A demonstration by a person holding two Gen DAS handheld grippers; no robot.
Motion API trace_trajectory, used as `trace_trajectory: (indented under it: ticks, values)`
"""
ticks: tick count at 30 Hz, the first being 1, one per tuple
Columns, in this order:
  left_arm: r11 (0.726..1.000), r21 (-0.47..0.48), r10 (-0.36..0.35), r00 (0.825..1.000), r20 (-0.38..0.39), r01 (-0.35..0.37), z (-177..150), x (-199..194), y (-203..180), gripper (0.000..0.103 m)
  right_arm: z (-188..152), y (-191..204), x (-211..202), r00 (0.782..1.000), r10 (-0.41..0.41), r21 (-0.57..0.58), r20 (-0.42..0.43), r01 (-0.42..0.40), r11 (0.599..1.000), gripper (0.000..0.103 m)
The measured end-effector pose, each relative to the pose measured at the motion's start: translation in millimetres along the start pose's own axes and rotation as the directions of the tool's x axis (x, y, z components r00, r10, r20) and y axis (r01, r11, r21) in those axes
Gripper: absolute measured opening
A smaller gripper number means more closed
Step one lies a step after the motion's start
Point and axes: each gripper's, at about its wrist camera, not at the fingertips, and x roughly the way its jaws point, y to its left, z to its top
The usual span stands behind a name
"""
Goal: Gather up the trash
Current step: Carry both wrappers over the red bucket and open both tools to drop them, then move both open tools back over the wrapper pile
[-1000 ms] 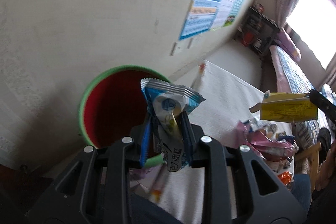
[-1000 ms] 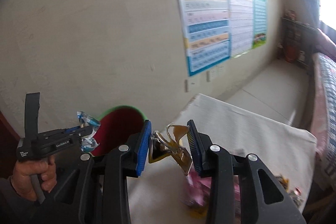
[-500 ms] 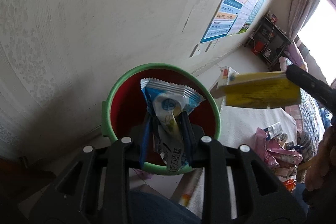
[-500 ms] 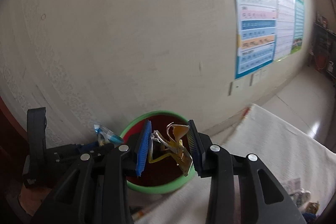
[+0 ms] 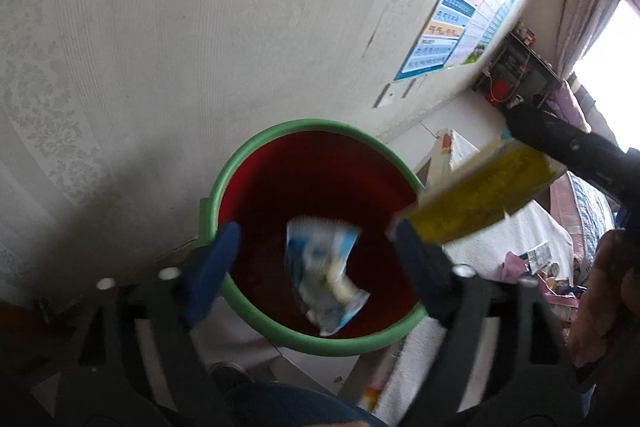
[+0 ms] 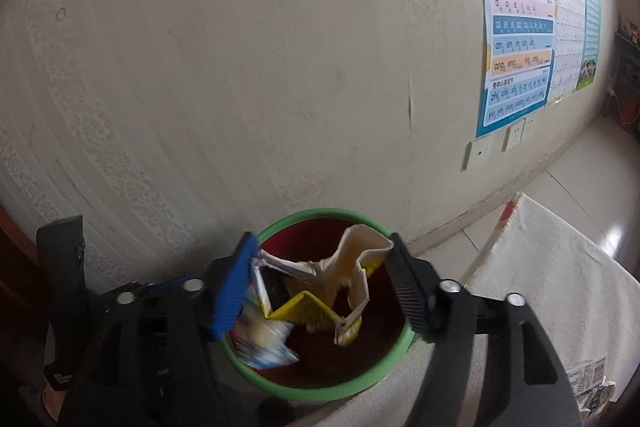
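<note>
your left hand-held gripper (image 5: 314,251) hangs over the bin (image 5: 256,147), a red bucket with a green rim that stands against the patterned wall (image 5: 160,27). its jaws are opening and stand wide, with the blue pad at the left rim and the dark finger at the right. the blue-and-white wrapper (image 5: 324,275) is loose between them, touching neither pad, blurred, and seen against the red inside of the bin.

your right hand-held gripper (image 6: 320,283) also hangs above the bin (image 6: 320,215), pointing down into it. its jaws are opening too. the torn yellow-and-white carton (image 6: 336,283) is still spread between them: one flap lies by the blue pad on the left and a folded white edge sits at the tip of the dark pad on the right. whether either pad still presses on it you cannot tell from this view. in the left wrist view the same carton (image 5: 480,199) shows as a yellow slab over the right rim of the bin, beside the black finger of the right gripper.

below the carton, in the right wrist view, the blue-and-white wrapper (image 6: 264,343) shows low inside the bin near its left wall.

a white cloth-covered tabletop (image 6: 560,267) lies to the right of the bin, with a few other wrappers (image 5: 532,263) on it. a wall chart (image 6: 520,47) hangs on the wall above.
</note>
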Motion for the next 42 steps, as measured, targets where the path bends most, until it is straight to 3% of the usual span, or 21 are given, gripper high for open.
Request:
trace_trajectory:
  ticks: [3, 13, 19, 28, 42]
  values:
    - [1.0, -0.016, 0.014, 1.0, -0.007, -0.014, -7, 3, 2, 0.096, -1, -3, -1, 1.0, 0.017, 0.017, 0.003, -0.017, 1.0, 0.082]
    - [1.0, 0.01, -0.005, 1.0, -0.002, 0.005, -12, -8, -14, 0.097, -1, -7, -25, 0.999, 0.009, 0.024, 0.041, -0.01, 1.0, 0.087]
    - [0.998, 0.052, -0.016, 1.0, -0.005, 0.017, -15, -15, -34, 0.097, -18, -24, -50, 0.998, -0.047, 0.062, 0.04, 0.045, 0.997, 0.093]
    - [0.989, 0.126, -0.07, 0.997, -0.031, 0.074, -35, -21, -82, 0.097, -63, -62, -103, 0.989, -0.146, 0.122, 0.027, 0.142, 0.982, 0.093]
    - [0.944, 0.261, -0.18, 0.978, -0.108, 0.202, -73, -16, -188, 0.097, -136, -134, -201, 0.944, -0.329, 0.233, 0.026, 0.315, 0.92, 0.093]
